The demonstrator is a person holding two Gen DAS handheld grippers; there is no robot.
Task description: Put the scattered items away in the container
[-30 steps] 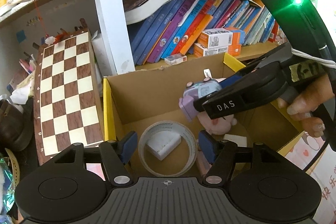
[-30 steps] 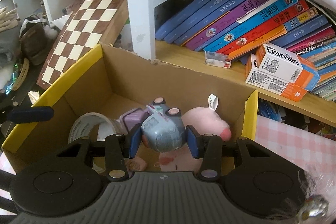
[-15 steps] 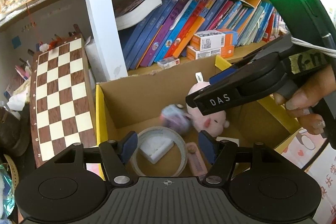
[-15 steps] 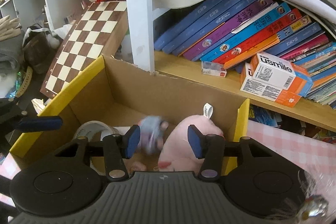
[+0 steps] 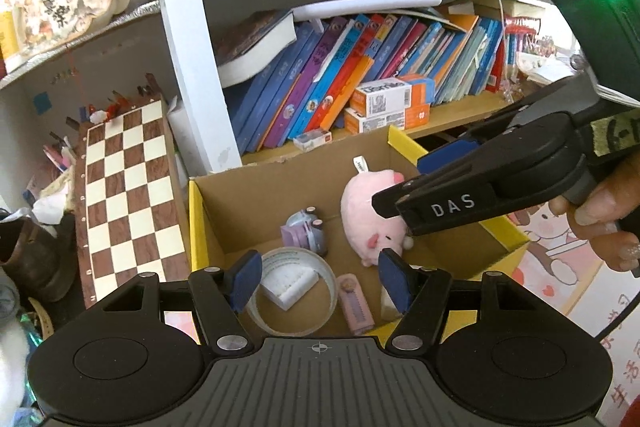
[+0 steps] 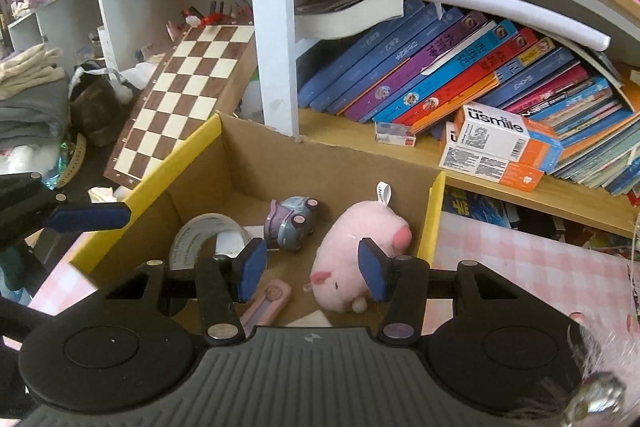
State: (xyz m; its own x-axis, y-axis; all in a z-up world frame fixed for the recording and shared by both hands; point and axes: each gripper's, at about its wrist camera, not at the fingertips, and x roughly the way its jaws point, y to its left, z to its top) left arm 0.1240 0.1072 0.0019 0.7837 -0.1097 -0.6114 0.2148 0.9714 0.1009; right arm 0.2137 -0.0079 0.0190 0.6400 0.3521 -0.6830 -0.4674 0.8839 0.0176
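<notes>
Left wrist view: the left tool (image 5: pixel 320 281) hangs with jaws apart and empty over the cardboard box (image 5: pixel 256 195); the toy car (image 5: pixel 306 231) lies on its side on the box floor beyond it, beside the pink plush pig (image 5: pixel 368 215). The right tool (image 5: pixel 440 205) reads "DAS".

Right wrist view: right tool (image 6: pixel 312 269) parted, empty — car (image 6: pixel 292 221) beyond its left finger, long axis slanting away. A shelf carton (image 6: pixel 500 135) reads "usmile".

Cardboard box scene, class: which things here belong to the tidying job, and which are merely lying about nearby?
Belong to the job:
cardboard box
toy car
pink plush pig
tape roll
pink clip
right gripper, open and empty

Just lying about:
chessboard
books
toothpaste boxes
</notes>
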